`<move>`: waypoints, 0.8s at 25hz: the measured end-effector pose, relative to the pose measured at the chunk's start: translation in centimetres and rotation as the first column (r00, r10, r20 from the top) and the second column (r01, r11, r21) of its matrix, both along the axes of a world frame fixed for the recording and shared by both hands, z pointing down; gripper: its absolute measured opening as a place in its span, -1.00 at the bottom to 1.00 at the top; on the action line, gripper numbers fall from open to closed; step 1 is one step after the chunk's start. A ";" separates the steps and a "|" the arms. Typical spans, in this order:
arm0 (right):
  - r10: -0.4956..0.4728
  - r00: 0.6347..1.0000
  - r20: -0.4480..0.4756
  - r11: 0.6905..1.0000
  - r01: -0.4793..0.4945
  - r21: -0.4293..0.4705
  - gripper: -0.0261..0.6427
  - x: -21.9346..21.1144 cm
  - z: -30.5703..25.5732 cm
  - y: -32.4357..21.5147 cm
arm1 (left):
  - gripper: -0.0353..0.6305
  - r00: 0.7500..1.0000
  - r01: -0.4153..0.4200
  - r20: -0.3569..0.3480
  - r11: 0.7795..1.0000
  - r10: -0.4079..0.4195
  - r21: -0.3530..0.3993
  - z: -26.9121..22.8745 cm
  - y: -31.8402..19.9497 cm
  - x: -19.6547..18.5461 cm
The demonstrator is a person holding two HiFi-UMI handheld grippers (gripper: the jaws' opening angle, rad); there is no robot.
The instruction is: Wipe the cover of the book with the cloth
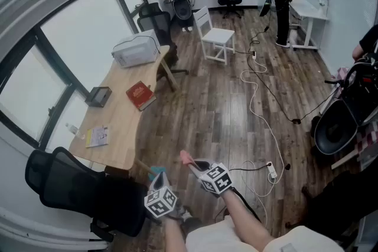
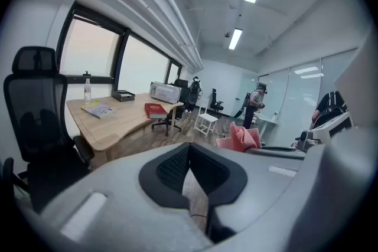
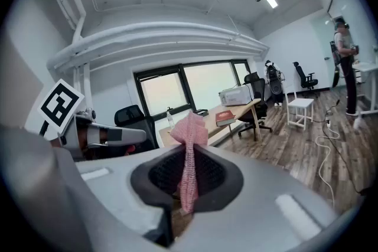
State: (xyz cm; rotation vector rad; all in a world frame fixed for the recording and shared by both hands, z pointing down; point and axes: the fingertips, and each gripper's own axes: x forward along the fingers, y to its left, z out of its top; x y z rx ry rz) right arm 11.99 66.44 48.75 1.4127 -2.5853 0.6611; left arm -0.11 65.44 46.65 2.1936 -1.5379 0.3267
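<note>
**Cloth gripped in the right claw, book well apart on the worktop**

The right claw point(image 3: 188, 177) is clamped on a pink cloth point(image 3: 189, 144), which stands up between its pads in a narrow fold and flares out above them. The left claw point(image 2: 189, 171) has its jaws drawn close, with only a sliver of floor showing between them, and holds nothing.

The red book point(image 1: 140, 95) lies flat near the long edge of the pale wooden worktop point(image 1: 121, 127), between a grey printer point(image 1: 136, 49) and a yellow booklet point(image 1: 97, 136). Both claws hang over the wooden floor, well apart from the book. A black office chair point(image 1: 77, 192) stands at the worktop's near end.

In the head view only a pink tip of the cloth shows at the right claw's end. The print on the book's cover is too small to read. The person's forearms are cut off at the lower edge.
</note>
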 end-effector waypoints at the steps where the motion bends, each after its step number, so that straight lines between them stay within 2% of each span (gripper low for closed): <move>1: 0.014 1.000 -0.003 1.000 -0.014 0.005 -0.84 0.3 -0.2 -0.3 | -0.87 1.000 -0.008 -0.016 1.000 0.008 0.013 -0.1 -0.3 0.3; 6: 0.094 0.995 -0.024 0.996 -0.094 0.014 -0.84 2.1 -1.0 -2.3 | -0.88 0.996 -0.067 -0.049 0.991 0.073 0.112 -1.8 -2.2 2.0; 9: 0.088 0.995 -0.047 0.996 -0.089 -0.019 -0.84 1.1 -0.5 -3.0 | -0.88 0.995 -0.073 -0.054 0.989 0.080 0.131 -2.5 -2.2 0.9; 12: 0.114 0.993 -0.016 0.993 -0.115 -0.023 -0.84 1.3 -0.6 -3.3 | -0.88 0.996 -0.066 -0.049 0.991 0.072 0.120 -2.1 -1.8 -0.2; 16: 0.107 0.994 0.035 0.994 -0.106 -0.032 -0.84 0.0 -0.3 -3.6 | -0.88 0.998 -0.054 0.033 0.996 0.052 0.069 -0.3 -1.8 -2.7; 20: 0.116 0.993 0.014 0.993 -0.116 -0.010 -0.84 -0.6 -0.2 -5.5 | -0.88 0.998 -0.058 0.039 0.997 0.056 0.054 0.9 -3.9 -3.9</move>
